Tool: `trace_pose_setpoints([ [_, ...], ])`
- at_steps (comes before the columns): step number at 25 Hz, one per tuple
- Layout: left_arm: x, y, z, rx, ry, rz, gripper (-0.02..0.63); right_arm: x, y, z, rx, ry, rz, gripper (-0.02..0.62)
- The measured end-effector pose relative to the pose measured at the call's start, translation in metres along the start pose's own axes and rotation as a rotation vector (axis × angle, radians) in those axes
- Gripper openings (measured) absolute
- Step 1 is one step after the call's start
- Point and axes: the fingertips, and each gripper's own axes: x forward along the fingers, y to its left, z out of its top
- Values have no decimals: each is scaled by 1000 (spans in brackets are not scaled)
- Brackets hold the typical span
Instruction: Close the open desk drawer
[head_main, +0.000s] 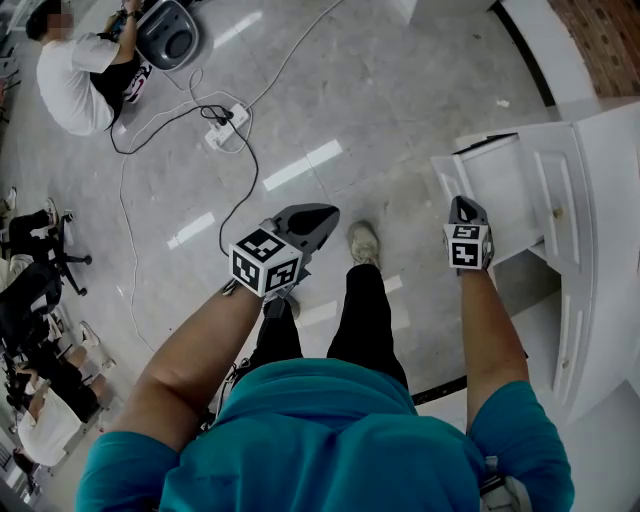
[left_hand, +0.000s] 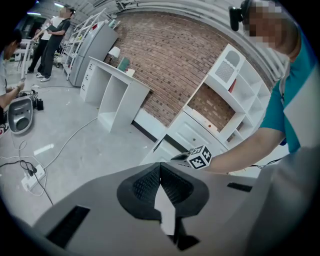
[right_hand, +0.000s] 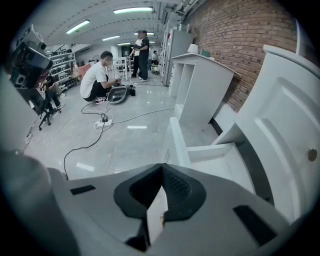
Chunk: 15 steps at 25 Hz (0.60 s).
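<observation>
Right tool (head_main: 466, 205) at open drawer (head_main: 505, 185); power strip (head_main: 228, 122) apart.

We wear a teal short-sleeved shirt (head_main: 330, 440), black trousers (head_main: 366, 310) and a pale shoe (head_main: 364, 243). Our left gripper (head_main: 322, 214) and right gripper (head_main: 467, 204) have smooth grey shells with black ribbed pads (left_hand: 145, 184), and each carries a white cube (head_main: 265, 262) printed with black square markers. Narrow dark slots (left_hand: 70, 225) mark the shells beside the pads.
</observation>
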Motion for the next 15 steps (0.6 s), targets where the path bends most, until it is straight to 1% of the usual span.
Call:
trace_pose_setpoints([
  [8, 18, -6, 9, 15, 16, -16, 15, 4, -24, -6, 35, 4, -25, 20],
  [15, 30, -8, 20, 21, 21, -13, 15, 5, -44, -6, 39, 3, -39, 20],
])
